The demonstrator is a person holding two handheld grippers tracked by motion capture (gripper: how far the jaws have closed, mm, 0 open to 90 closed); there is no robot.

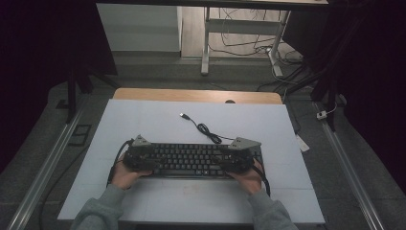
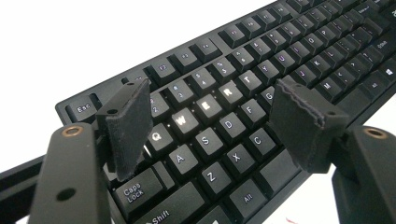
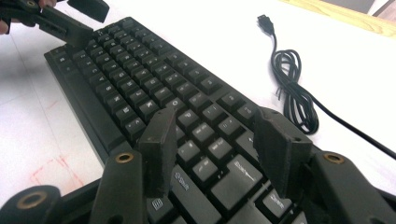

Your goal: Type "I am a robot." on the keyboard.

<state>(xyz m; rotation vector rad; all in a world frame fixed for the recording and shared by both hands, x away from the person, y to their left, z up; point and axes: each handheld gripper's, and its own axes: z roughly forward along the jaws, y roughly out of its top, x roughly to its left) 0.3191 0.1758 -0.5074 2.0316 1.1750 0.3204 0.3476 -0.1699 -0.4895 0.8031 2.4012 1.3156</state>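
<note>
white table (image 1: 143,201): one keyboard (image 1: 191,160), one cable (image 1: 203,128), two grippers

Grey sleeves cover both forearms, and each hand carries a black claw — left claw (image 1: 139,155), right claw (image 1: 238,157) — with a grey three-cornered top plate, brass-ringed screw holes, flat dark pads (image 2: 126,126) and a trailing black cable.

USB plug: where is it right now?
High view: the USB plug lies on the white mat beyond the keyboard, near centre, its coiled cable running back toward the keyboard's right end by the right gripper.
</note>
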